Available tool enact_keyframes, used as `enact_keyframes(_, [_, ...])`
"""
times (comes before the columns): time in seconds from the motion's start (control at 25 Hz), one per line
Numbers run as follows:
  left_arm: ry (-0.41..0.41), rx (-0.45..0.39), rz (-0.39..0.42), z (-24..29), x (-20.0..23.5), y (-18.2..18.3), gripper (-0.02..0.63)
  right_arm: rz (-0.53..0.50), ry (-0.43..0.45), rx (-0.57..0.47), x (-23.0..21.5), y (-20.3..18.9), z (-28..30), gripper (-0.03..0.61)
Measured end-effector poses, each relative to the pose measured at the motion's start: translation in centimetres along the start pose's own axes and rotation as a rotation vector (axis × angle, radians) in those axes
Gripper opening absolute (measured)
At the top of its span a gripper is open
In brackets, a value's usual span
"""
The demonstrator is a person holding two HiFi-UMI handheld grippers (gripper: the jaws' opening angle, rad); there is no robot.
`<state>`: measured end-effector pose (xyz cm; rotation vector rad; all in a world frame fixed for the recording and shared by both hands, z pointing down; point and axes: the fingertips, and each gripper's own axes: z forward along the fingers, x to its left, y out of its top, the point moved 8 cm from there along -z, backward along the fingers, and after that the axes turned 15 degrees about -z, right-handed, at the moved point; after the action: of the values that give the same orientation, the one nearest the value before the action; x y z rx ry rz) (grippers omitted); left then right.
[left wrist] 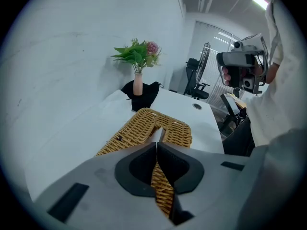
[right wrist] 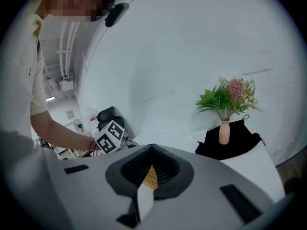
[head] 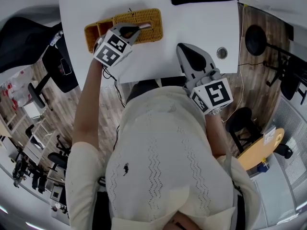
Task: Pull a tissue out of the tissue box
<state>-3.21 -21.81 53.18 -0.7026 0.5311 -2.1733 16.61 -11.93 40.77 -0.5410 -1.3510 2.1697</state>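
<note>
Head view, left to right.

- Tissue box [head: 151,20]: wicker, on the far-left part of the white worktop [head: 201,23]. Its long axis runs roughly 9 to 3 o'clock, with the top slot along the same line. The left end is near the worktop's left edge. Bare surface lies toward 3 and 6 o'clock.
- Tissue [head: 144,27]: a small white peak standing out of the slot, toward the box's right half.
- Left gripper [head: 134,30]: over the box, coming in from 7 o'clock. Its jaws are pressed together with no gap at the tips. In the left gripper view the tissue peak [left wrist: 160,133] sits right at the tips, on their far side at 12 o'clock. Cannot tell whether any of it is caught between them. This is plainly the nearer tool.
- Right gripper [head: 183,48]: over bare worktop, well apart from the box, at about 4 o'clock from it. Its jaws point to 12 o'clock and are clenched on nothing. The right gripper view shows only a sliver of wicker and worktop through the gap behind the tips.

Judgement: the pull belongs to the left side. The tissue should come straight up out of the slot, across the box's long axis. There is open air above. The vase [left wrist: 138,83] and black cloth [left wrist: 146,92] stand well beyond the box's far end, out of the way. The box may lift with the tissue. The right gripper is free to steady its 3 o'clock end.
</note>
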Motion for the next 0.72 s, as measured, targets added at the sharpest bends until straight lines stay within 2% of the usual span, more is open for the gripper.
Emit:
enact_keyframes(0.16, [0.015,-0.001,-0.037,0.1,-0.1,0.1,0.014,0.003,0.028,-0.008,-1.0,0.2,0.1,0.002])
enact_keyframes(0.4, [0.067,0.005,-0.035,0.1,0.0,-0.2,0.012,-0.014,0.084,-0.016,-1.9,0.6,1.3,0.002])
enact_keyframes(0.72, [0.136,-0.051,-0.072,-0.6,-0.2,-0.1,0.012,-0.046,0.140,-0.007,-2.0,0.9,1.1,0.002])
